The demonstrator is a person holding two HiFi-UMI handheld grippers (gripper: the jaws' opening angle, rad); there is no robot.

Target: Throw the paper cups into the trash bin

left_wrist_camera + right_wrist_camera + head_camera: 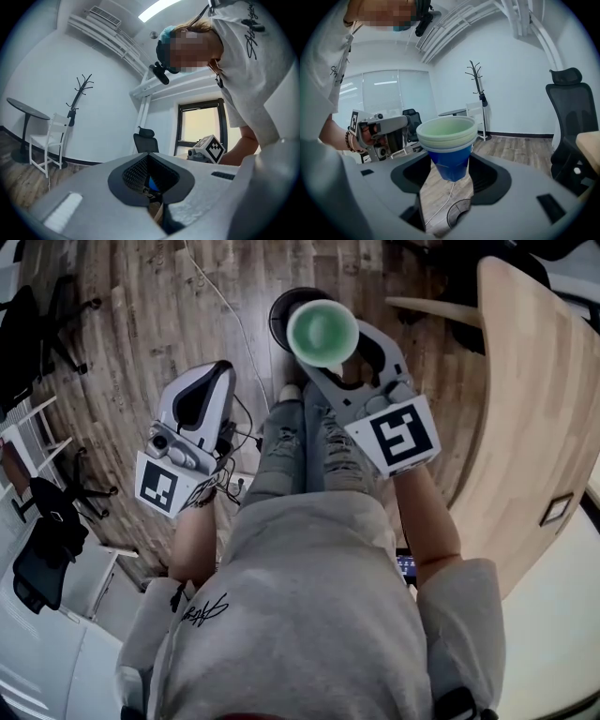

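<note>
Paper cups (322, 332) (449, 140): tapered nested stack, pale green inside blue, upper centre, above round dark trash bin (279, 313) (459, 213).
Right gripper (337, 357) (450, 174): jaws clamp the stack.
Left gripper (214, 379) (150, 180): jaws pressed together, empty.

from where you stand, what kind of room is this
Most likely an office or meeting room: there is a black swivel office chair, a coat stand and a pale wooden table on a wood-plank floor.
</note>
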